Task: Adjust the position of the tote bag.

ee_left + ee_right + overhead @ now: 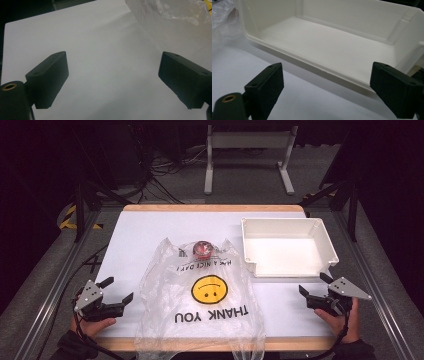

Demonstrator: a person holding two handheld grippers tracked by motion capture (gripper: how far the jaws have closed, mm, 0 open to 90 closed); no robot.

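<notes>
The left tool (119,290) is hovering released beside the plastic bag (200,305). The right tool (313,285) is gaping released near the white bin (327,240) on the desk (135,235).

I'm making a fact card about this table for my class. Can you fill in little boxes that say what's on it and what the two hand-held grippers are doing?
table: white top with a wooden edge
plastic bag: clear, lying flat in the middle, printed with a yellow smiley and THANK YOU
red thing: small, round, at the bag's far end; seems to be inside it
white bin: empty, on the right side
left hand-held gripper: open, holds nothing, left of the bag
right hand-held gripper: open, holds nothing, near the bin
</notes>
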